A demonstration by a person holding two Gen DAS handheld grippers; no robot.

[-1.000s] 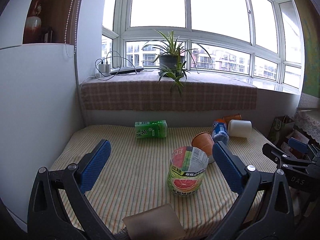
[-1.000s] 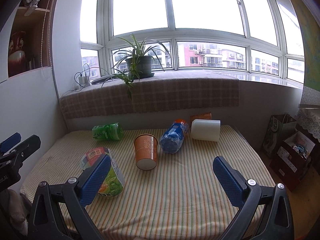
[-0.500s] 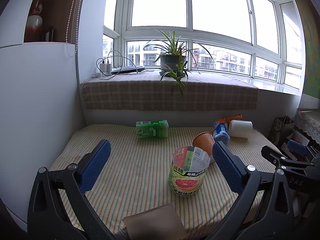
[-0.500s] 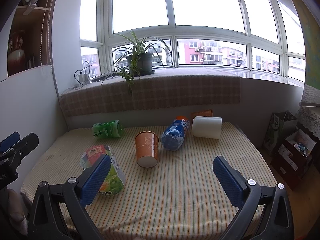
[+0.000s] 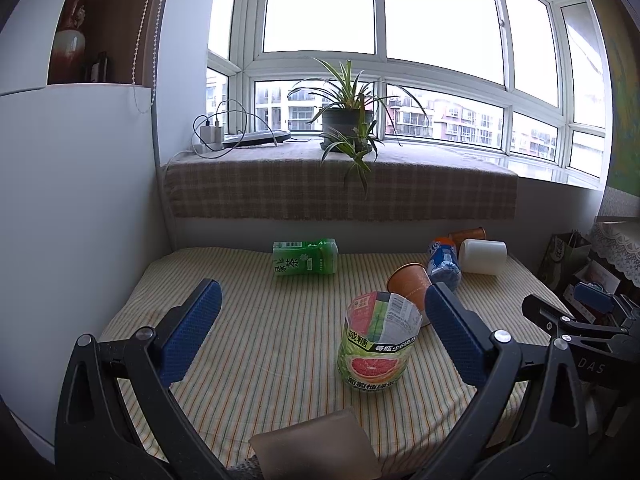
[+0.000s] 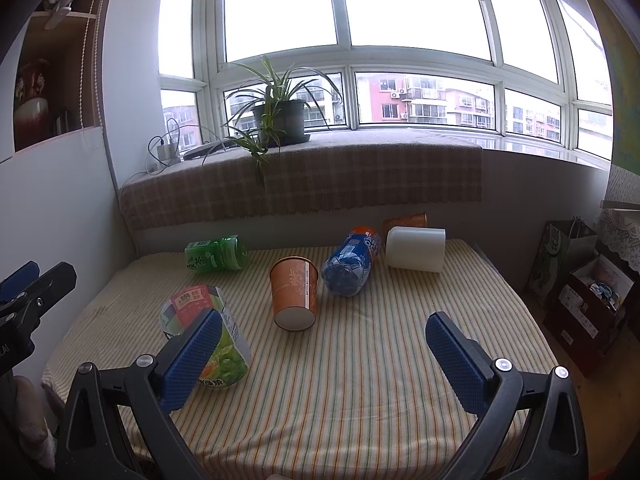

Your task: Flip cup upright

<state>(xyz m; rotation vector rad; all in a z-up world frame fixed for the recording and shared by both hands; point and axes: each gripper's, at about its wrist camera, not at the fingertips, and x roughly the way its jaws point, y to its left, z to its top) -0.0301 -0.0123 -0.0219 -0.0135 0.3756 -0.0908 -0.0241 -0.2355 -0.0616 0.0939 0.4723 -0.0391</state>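
An orange paper cup (image 6: pixel 294 294) lies on its side in the middle of the striped tablecloth (image 6: pixel 360 380), its white bottom toward me and its mouth pointing to the window. In the left wrist view the cup (image 5: pixel 410 282) shows behind a cut grapefruit-label bottle (image 5: pixel 376 346). My right gripper (image 6: pixel 320 356) is open and empty, in front of the cup and apart from it. My left gripper (image 5: pixel 320 340) is open and empty near the table's front edge. The right gripper also shows at the right of the left wrist view (image 5: pixel 568 320).
A green tea bottle (image 6: pixel 216 254) lies at the back left. A blue bottle (image 6: pixel 352 264), a white roll (image 6: pixel 416 248) and a second orange cup (image 6: pixel 404 220) lie at the back right. The cut bottle (image 6: pixel 208 332) stands front left. Bags stand beside the table on the right.
Both grippers have risen slightly, so the objects sit a little lower in view. Nothing on the table has moved.
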